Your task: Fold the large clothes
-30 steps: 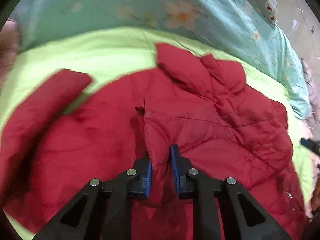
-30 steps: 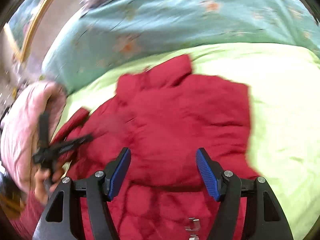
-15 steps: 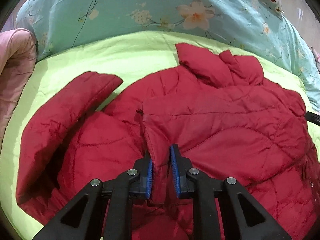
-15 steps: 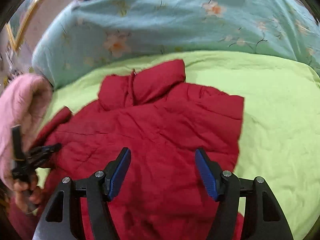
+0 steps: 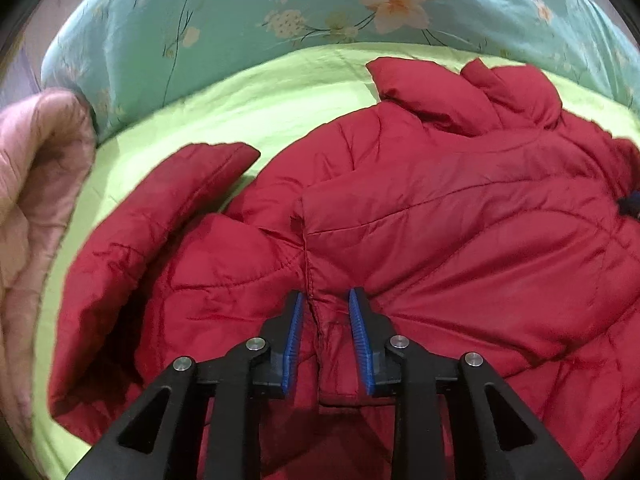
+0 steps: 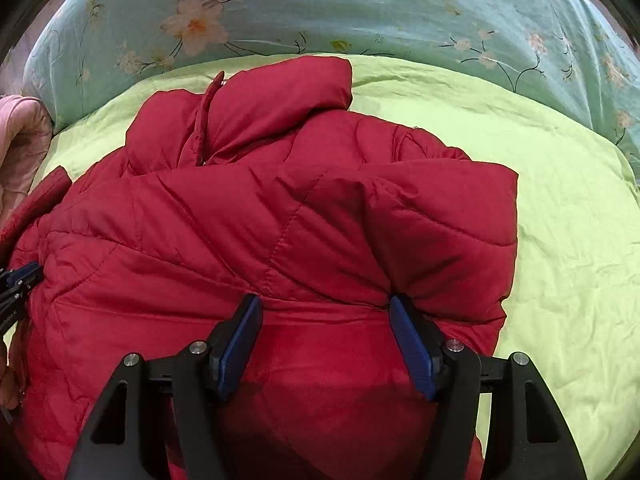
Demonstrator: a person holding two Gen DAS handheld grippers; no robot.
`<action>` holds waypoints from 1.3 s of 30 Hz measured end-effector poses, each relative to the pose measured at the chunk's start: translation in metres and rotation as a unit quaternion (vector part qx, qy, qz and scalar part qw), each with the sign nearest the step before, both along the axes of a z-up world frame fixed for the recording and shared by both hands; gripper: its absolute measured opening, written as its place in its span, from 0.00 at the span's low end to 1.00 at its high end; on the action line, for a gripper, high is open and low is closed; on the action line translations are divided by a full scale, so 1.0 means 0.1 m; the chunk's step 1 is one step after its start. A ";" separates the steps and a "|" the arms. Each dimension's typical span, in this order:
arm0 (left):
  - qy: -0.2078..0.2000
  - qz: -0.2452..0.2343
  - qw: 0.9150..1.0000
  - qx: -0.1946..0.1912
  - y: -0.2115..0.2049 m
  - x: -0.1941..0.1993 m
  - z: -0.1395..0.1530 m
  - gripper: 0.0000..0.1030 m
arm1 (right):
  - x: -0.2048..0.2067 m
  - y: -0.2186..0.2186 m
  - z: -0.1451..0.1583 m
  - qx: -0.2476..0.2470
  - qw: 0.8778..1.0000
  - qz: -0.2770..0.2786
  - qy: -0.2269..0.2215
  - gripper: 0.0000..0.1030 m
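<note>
A red quilted jacket point(image 5: 440, 220) lies on a lime-green sheet point(image 5: 240, 112), collar point(image 6: 272, 100) toward the far side. One sleeve point(image 5: 160, 208) stretches out to the left. My left gripper point(image 5: 324, 300) is low over the jacket's front edge; its jaws are opening, and a seamed fold of fabric stands loosely between the blue pads. My right gripper point(image 6: 322, 304) is open wide, its fingertips down on the jacket just below a folded-over flap point(image 6: 440, 216). In the right wrist view the left gripper point(image 6: 16, 280) shows at the left border.
A teal floral quilt point(image 6: 320, 8) runs along the far side of the sheet. A pink padded blanket point(image 5: 32, 184) bulges at the left. Bare green sheet point(image 6: 560, 220) spreads to the right of the jacket.
Both grippers have come down closer to the jacket. The left jaws, shut on the fabric fold before, have widened around it. The right jaws stay equally wide.
</note>
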State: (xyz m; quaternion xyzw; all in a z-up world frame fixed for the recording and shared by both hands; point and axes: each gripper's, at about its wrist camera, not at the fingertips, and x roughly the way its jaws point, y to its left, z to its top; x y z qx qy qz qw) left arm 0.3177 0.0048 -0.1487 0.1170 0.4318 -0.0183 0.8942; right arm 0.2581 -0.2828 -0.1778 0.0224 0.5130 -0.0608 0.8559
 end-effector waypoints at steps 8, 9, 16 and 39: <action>-0.027 0.007 0.999 -0.046 0.16 -0.31 0.39 0.60 | -0.22 0.07 0.37 0.053 0.998 -0.003 -0.025 0.67; -0.034 0.008 0.998 -0.057 0.20 -0.36 0.47 0.62 | -0.25 0.11 0.42 0.060 0.998 0.002 -0.030 0.67; -0.072 0.027 0.994 -0.081 0.44 -0.56 0.82 0.66 | -0.38 0.31 0.60 0.096 0.994 0.028 -0.039 0.67; -0.018 0.055 0.998 0.017 0.57 0.29 0.67 0.81 | -0.58 0.53 0.61 0.134 0.990 0.049 -0.022 0.67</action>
